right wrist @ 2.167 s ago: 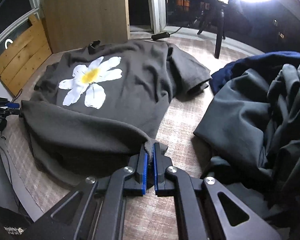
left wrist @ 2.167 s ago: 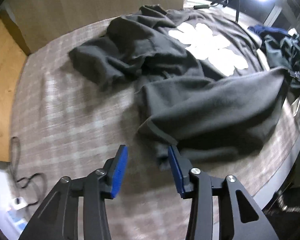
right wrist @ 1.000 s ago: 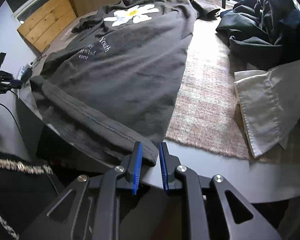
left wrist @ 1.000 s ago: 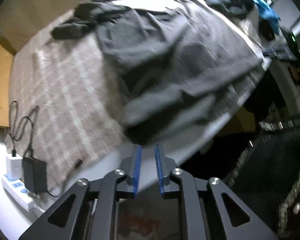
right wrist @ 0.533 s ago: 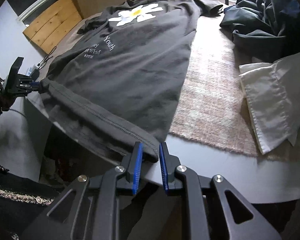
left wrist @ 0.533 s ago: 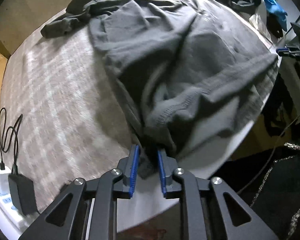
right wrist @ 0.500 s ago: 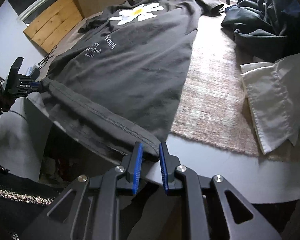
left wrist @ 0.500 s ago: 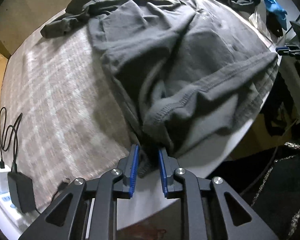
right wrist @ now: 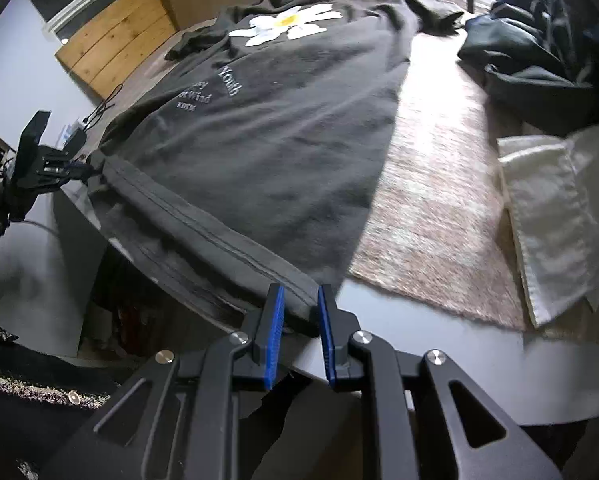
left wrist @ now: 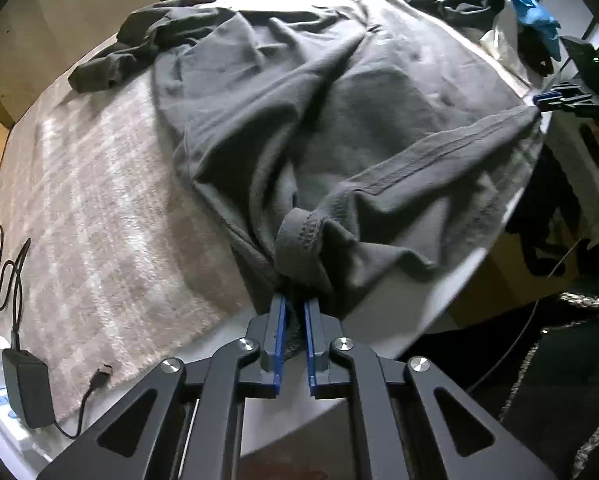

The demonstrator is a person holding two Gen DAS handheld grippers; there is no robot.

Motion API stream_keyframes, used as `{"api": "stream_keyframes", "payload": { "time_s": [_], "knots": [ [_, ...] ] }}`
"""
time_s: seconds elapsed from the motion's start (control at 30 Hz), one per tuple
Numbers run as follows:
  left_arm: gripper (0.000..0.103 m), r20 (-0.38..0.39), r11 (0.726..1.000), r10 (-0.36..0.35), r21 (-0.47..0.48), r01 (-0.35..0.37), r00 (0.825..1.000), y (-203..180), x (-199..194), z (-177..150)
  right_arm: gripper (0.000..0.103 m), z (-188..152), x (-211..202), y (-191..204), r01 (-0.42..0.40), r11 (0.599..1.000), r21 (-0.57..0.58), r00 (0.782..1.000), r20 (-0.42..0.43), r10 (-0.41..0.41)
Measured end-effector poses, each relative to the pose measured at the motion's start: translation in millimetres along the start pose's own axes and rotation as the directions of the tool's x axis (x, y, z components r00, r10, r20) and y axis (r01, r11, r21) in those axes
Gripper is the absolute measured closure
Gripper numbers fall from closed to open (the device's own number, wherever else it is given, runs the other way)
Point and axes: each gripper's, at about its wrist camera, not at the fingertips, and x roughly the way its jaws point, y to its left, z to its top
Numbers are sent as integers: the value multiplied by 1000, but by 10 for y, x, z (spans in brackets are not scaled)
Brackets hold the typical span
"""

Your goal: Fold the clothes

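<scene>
A dark grey T-shirt [right wrist: 283, 128] with a white daisy print [right wrist: 287, 24] and white lettering lies spread over a pinkish rug on the table; it also shows in the left wrist view [left wrist: 331, 120]. My left gripper [left wrist: 295, 308] is shut on one bottom-hem corner, bunched at the table's near edge. My right gripper [right wrist: 301, 300] is shut on the other hem corner. The hem [right wrist: 187, 216] is stretched between them along the table edge. The left gripper also shows in the right wrist view [right wrist: 65, 166], and the right gripper in the left wrist view [left wrist: 547, 100].
A pile of dark clothes [right wrist: 539, 48] lies at the far right and a white garment [right wrist: 547, 208] at the right edge. A charger brick and cables [left wrist: 23, 388] sit at the table's left edge. A wooden board [right wrist: 115, 44] stands beyond the table.
The shirt was pulled towards the table's front edge and spread flat, daisy up. In the last half second the hem has drawn tighter between the two grippers.
</scene>
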Motion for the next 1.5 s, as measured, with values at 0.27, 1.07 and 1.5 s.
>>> {"api": "stream_keyframes", "payload": {
  "time_s": [0.27, 1.07, 1.5],
  "knots": [
    [97, 56, 996, 16, -92, -10, 998, 133, -479, -172, 86, -75, 53, -134, -29, 999, -26, 999, 13, 30],
    [98, -39, 995, 60, -78, -63, 997, 69, -287, -51, 85, -25, 28, -91, -82, 992, -95, 996, 35, 86],
    [97, -59, 997, 50, -55, -53, 997, -6, -243, -27, 82, 46, 122, 41, -17, 977, -211, 1000, 6, 19]
  ]
}}
